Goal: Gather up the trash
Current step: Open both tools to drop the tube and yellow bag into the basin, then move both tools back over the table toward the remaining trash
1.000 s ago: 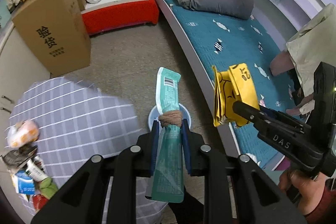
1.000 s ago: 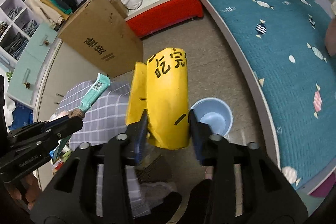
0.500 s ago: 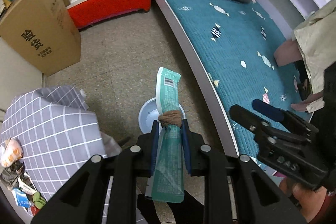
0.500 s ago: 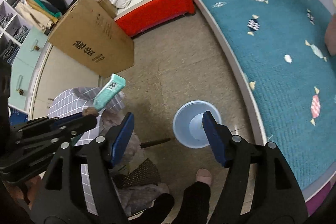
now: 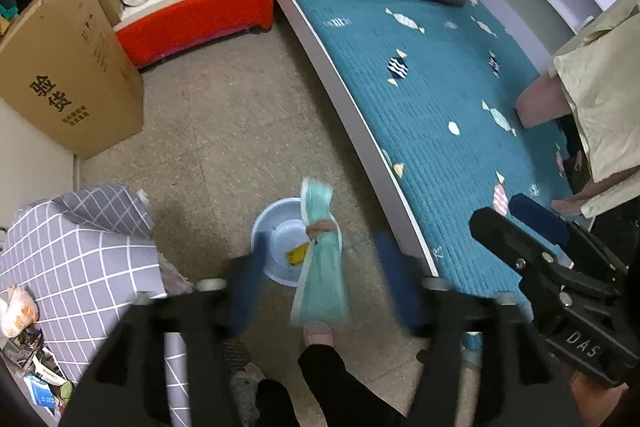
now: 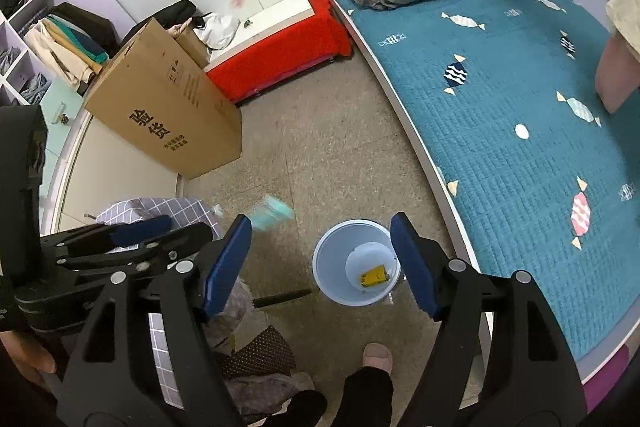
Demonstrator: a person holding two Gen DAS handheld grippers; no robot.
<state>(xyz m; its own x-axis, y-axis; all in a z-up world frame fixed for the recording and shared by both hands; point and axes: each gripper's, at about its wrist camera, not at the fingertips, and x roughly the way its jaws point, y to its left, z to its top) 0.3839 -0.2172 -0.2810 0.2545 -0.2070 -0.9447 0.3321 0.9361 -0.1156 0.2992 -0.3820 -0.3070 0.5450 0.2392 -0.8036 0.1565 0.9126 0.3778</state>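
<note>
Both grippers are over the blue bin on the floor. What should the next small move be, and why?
Probably swing both back to the table for more trash. The yellow wrapper lies in the bin; the right gripper is open and empty, and the left gripper has just been opening, freeing the green packet.

left gripper (image 5: 320,279): yours is black, with 2 blue pads, blurred in its own view; silver screw heads sit on the arms.
right gripper (image 6: 322,263): black angular frame, 2 flat blue pads (image 6: 226,263), 1 silver screw on each arm link.
marking: white letters "DAS" on the right gripper's black body, read from the left wrist view.
trousers (image 6: 368,393): you wear black ones.
slipper (image 6: 376,357): pale pink, rounded toe.
hand (image 6: 28,351): yours wraps the left gripper's black handle.
</note>
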